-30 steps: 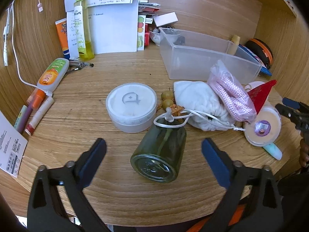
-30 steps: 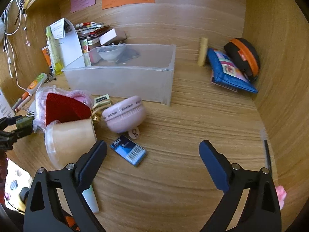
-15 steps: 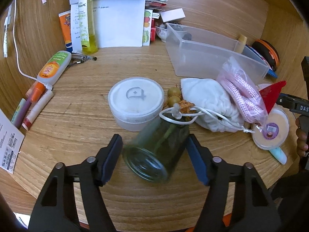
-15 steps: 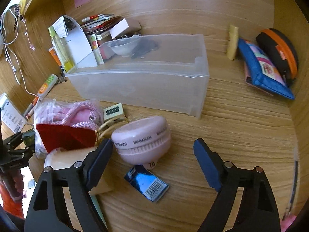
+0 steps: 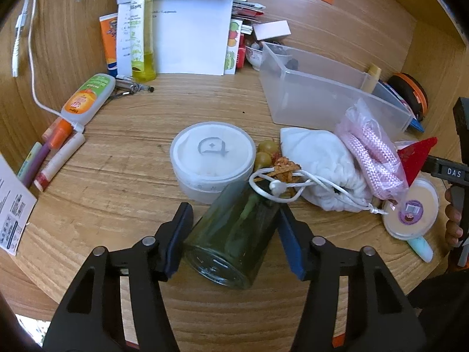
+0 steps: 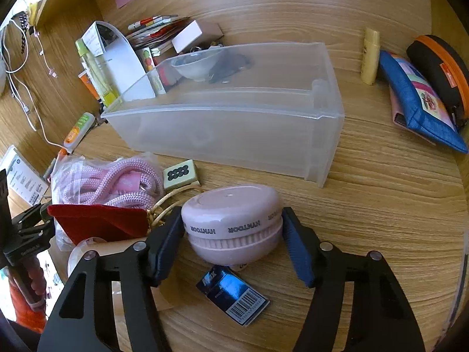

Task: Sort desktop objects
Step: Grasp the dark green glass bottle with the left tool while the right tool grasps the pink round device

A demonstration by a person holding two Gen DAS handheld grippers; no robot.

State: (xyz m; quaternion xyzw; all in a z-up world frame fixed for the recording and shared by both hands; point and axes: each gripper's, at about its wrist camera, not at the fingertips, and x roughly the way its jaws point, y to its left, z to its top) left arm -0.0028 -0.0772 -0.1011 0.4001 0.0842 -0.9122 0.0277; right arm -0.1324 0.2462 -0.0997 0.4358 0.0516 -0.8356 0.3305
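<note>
A green glass jar (image 5: 231, 240) lies on its side on the wooden desk, its base toward me. My left gripper (image 5: 234, 209) is closing around it, and both blue pads touch its sides. A white drawstring pouch's cord (image 5: 275, 186) drapes over the jar's far end. In the right wrist view a pink round case (image 6: 234, 226) marked HYNTOOR sits between the pads of my right gripper (image 6: 232, 214). These jaws are closing too, and both pads meet the case's sides. A clear plastic bin (image 6: 234, 123) stands behind it.
A white round tub (image 5: 212, 158), a white pouch (image 5: 316, 161), bagged pink rope (image 5: 372, 152) and a red pouch (image 6: 99, 220) crowd the middle. A blue packet (image 6: 234, 293) lies under the case. Bottles and papers (image 5: 181, 29) line the back; pens (image 5: 52, 152) lie left.
Both pairs of jaws have narrowed from wide open onto their objects. The left gripper moved in around the jar, which has tipped; the right gripper advanced left onto the pink case.
</note>
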